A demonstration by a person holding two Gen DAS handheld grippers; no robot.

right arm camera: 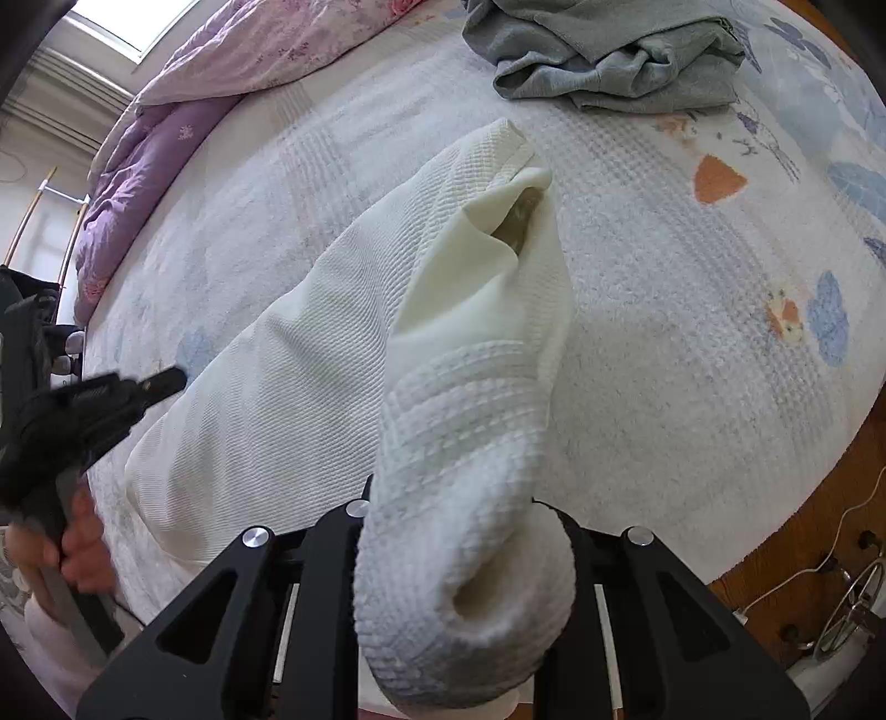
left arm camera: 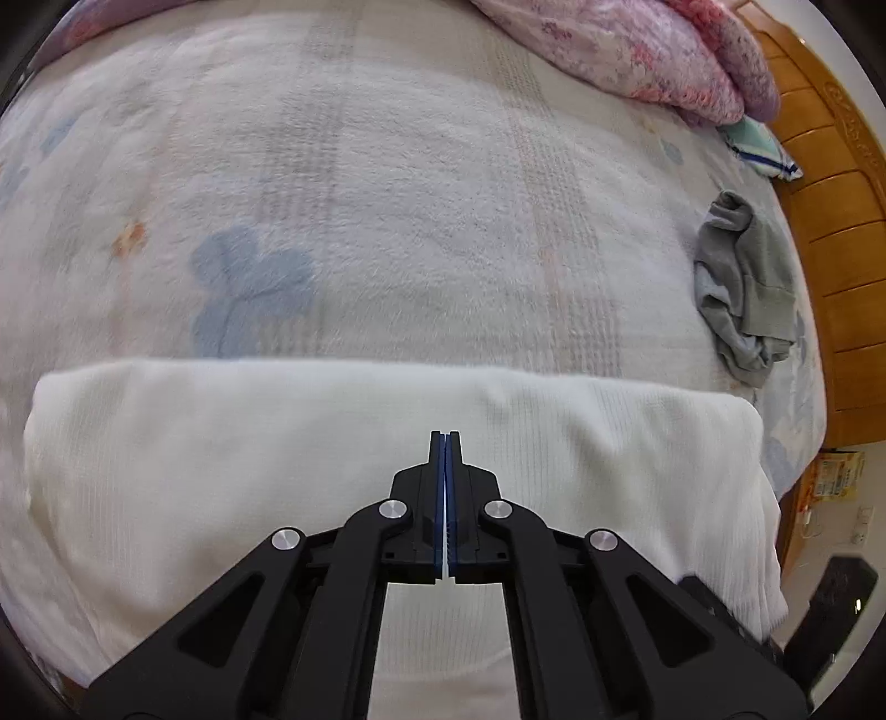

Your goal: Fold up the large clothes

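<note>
Left wrist view: a white knitted garment [left arm camera: 387,471] lies folded on the bed [left arm camera: 387,194], its long axis running straight across the lower half of the frame from left to right. Its far folded edge forms a nearly level line. Above it, the pale floral bed cover stretches bare toward the top of the frame. A crumpled grey garment [left arm camera: 745,288] sits at right, well apart, near the wooden bed frame [left arm camera: 830,221]. A pink quilt [left arm camera: 637,50] is bunched at upper right. The left hand-held gripper [left arm camera: 446,443] hangs over the white garment with its jaws pressed together and nothing between them.

Right wrist view: here the white garment [right arm camera: 310,399] runs diagonally from lower left to upper centre. One end is lifted and rolled into the right hand-held gripper [right arm camera: 465,554], whose jaws are clamped on the bunched cloth. This view alone shows the left hand-held gripper [right arm camera: 160,382] from outside, at left, held by a hand [right arm camera: 77,548]. The grey garment [right arm camera: 603,50] lies at the top, the quilt [right arm camera: 183,111] at upper left. Open bed lies right.
</note>
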